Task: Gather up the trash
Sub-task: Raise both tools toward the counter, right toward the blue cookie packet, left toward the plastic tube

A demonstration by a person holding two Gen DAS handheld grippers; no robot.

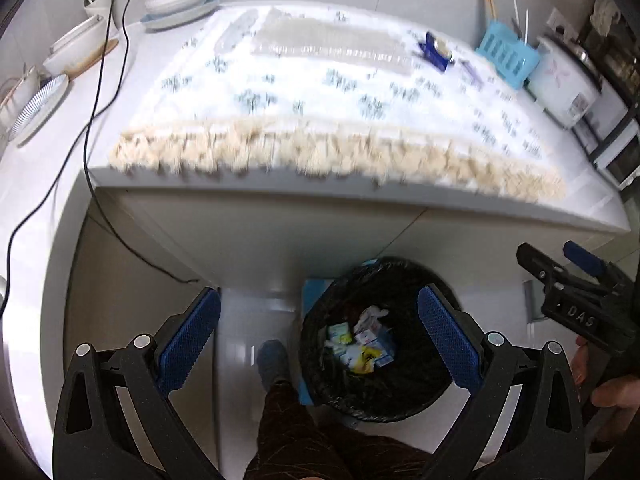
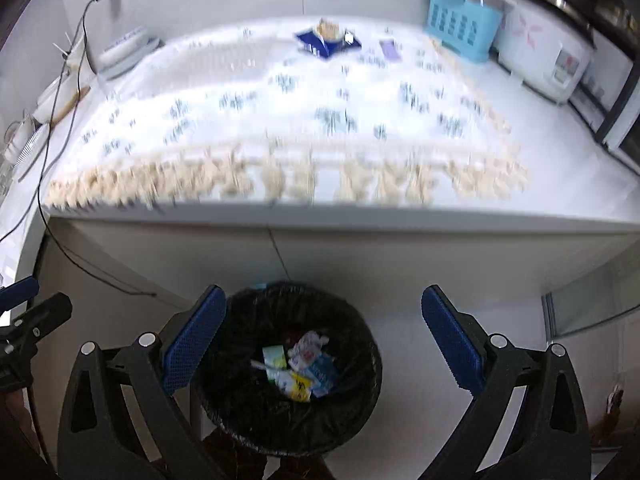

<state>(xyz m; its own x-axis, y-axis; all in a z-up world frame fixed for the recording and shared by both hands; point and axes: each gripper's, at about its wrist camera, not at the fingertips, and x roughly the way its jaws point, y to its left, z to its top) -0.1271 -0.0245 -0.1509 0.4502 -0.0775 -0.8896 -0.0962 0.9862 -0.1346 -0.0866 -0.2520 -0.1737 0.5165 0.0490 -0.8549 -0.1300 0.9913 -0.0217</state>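
A bin lined with a black bag (image 1: 400,280) (image 2: 248,312) stands on the floor under the table edge. Crumpled wrappers and small cartons (image 1: 362,344) (image 2: 300,368) lie in it. My left gripper (image 1: 320,300) hangs open above the bin's left rim, nothing between its blue pads. My right gripper (image 2: 324,296) is open over the bin, also with nothing in it, and shows at the right edge (image 1: 576,284) of the left wrist view. On the table's far side lie a torn blue packet (image 1: 436,52) (image 2: 326,42) and a small purple wrapper (image 1: 472,72) (image 2: 390,49).
A white patterned cloth with a beige fringe (image 1: 320,156) covers the table. A clear plastic tray (image 1: 328,40), stacked bowls and plates (image 1: 176,0), a blue utensil basket (image 2: 460,24) and a rice cooker (image 2: 548,44) stand on it. A black cable (image 1: 92,120) hangs at the left. The person's leg and shoe (image 1: 272,360) are beside the bin.
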